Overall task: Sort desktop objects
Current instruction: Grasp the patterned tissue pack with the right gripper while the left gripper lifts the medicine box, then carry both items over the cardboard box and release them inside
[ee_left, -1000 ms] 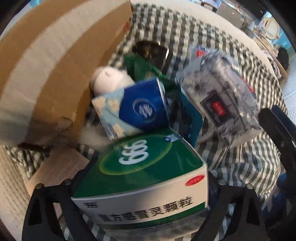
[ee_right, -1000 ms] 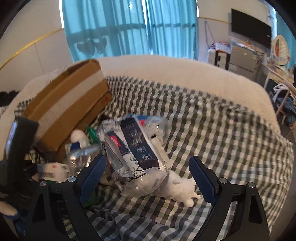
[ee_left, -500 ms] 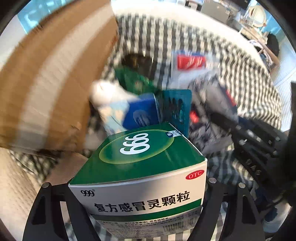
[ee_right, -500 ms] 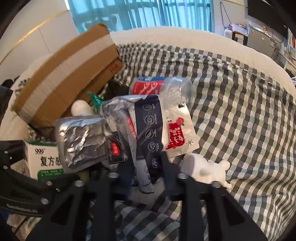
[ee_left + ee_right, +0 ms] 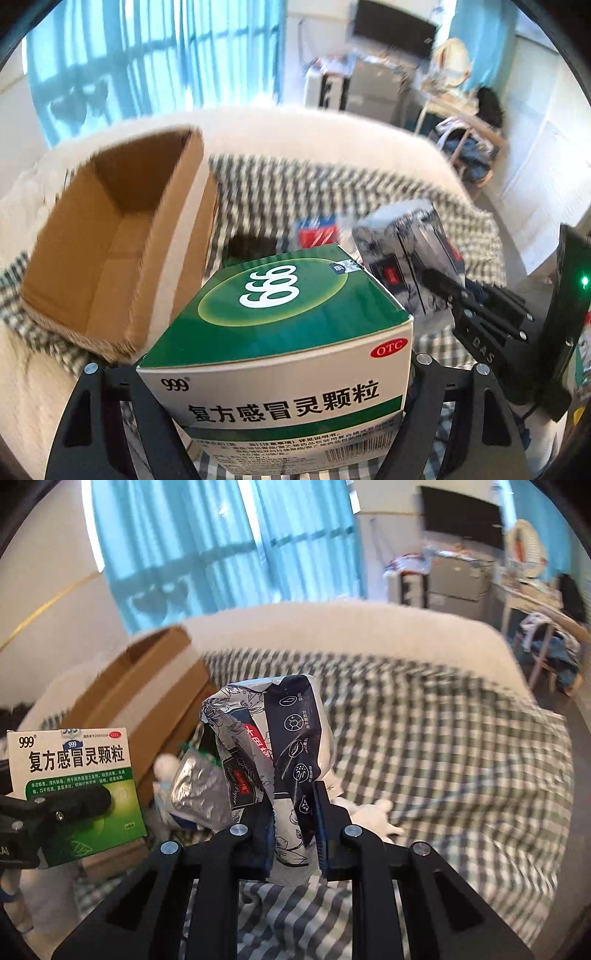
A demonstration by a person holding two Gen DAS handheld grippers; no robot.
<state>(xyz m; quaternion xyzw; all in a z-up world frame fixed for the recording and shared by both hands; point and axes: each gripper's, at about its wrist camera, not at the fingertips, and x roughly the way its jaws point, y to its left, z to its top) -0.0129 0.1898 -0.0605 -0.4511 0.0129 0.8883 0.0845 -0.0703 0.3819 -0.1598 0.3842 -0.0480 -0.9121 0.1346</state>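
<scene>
Holding the green medicine box up in the air, clamped by its two sides in the left claw, jaws wide apart and just squeezed in a little onto it. Holding the soft tissue pack up too, pinched at its bottom end in the right claw, jaws nearly together and just now closing on the wrapper between them. Both up above the checked cloth, with the open cardboard box just beside, on the left.

Looks like the carry-to-the-box step. To do it well: keep the squeeze firm, keep the green box flat, go over the cardboard rim before letting go, and let go low down, not from high up. Go slow with the tissue pack, held only by a thin bit of wrapper and likely to flop or slip. Put one thing in at a time, so no bumping of claws.

Only from the left camera: right down inside the cardboard box to its brown walls, plus a blurry red label on the cloth. Only from the right camera: the pinch on the wrapper, a crinkly silver packet and a white toy lying on the cloth.
</scene>
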